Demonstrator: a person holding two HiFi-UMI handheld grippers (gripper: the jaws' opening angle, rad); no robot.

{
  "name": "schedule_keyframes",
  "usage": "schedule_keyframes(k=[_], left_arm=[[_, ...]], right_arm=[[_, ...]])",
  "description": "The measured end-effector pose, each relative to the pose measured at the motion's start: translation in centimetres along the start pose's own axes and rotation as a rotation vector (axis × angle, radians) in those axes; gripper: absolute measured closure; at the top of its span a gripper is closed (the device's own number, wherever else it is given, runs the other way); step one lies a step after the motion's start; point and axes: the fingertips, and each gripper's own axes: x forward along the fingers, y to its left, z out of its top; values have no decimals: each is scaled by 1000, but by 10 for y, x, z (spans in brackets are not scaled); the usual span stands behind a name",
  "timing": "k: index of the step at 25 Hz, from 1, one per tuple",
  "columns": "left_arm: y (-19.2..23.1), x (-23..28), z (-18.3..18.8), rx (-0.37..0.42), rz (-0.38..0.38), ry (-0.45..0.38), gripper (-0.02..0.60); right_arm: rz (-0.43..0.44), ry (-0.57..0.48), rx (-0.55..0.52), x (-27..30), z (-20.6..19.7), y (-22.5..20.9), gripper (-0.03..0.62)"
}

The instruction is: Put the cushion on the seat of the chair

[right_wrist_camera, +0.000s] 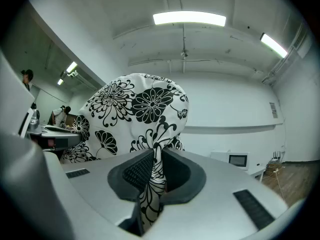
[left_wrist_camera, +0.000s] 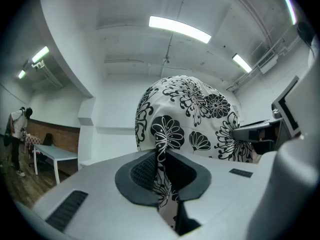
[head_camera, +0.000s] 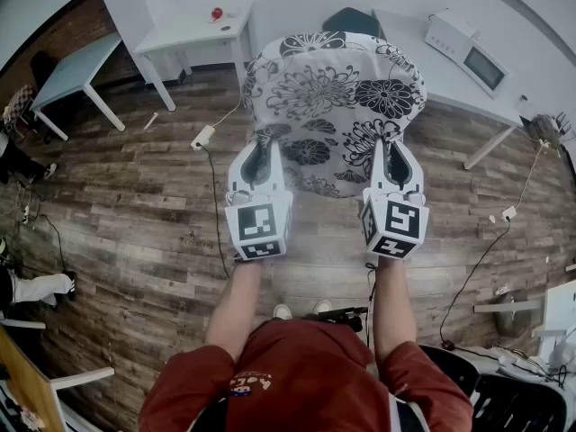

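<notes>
My left gripper (head_camera: 259, 151) and right gripper (head_camera: 393, 154) clamp the near edge of the floral cushion (head_camera: 335, 97). It spans left-right, reaching toward frame top, half hiding a dark object (head_camera: 353, 19) behind.

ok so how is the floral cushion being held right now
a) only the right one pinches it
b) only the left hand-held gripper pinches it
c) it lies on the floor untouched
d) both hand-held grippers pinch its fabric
d: each gripper view shows the cushion fabric clamped between closed jaws, in the left hand-held gripper and the right hand-held gripper.
</notes>
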Motion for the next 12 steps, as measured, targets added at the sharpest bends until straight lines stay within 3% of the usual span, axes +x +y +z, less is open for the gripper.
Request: schedule_keyframes(k=[12], left_arm=[[4,-2,4,28,11,-21,532]], right_arm=[[13,-24,21,1,0,5,533]])
